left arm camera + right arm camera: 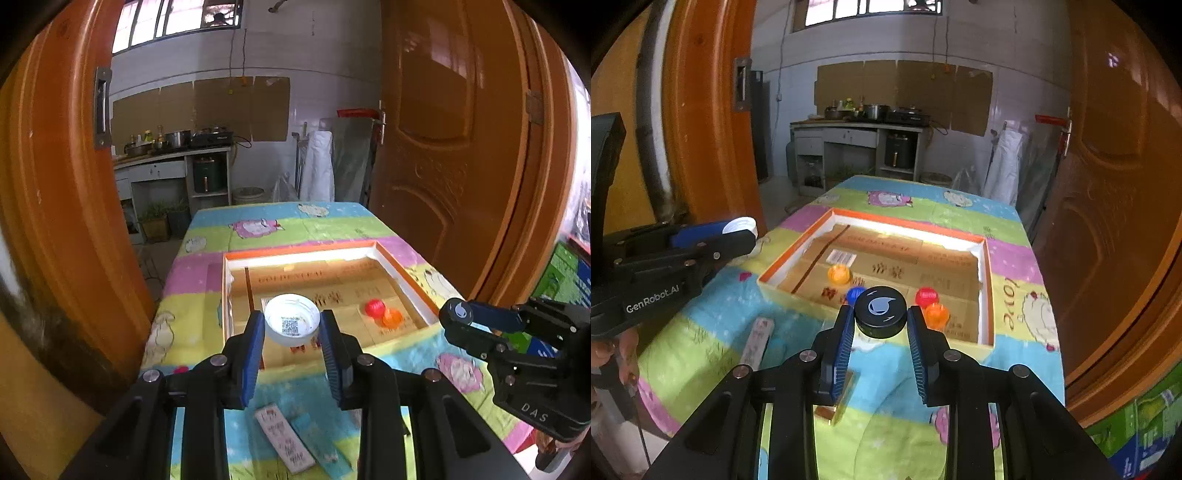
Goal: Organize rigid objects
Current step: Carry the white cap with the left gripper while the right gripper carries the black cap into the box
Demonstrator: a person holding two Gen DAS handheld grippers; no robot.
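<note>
home kitchen | stove (212,139) with pots (876,110) | tiled wall (325,92)

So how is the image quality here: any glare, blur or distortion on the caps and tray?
Left wrist view: strong fisheye bending of the door frames, a bright glare strip on the tray's far wall, white cap sharp. Right wrist view: same bending, glare on the tray wall, black cap crisp, window blown out.

Both wrist views look forward and down along their jaws, close above the desk (207,306), sharing the shallow box (985,280).
</note>
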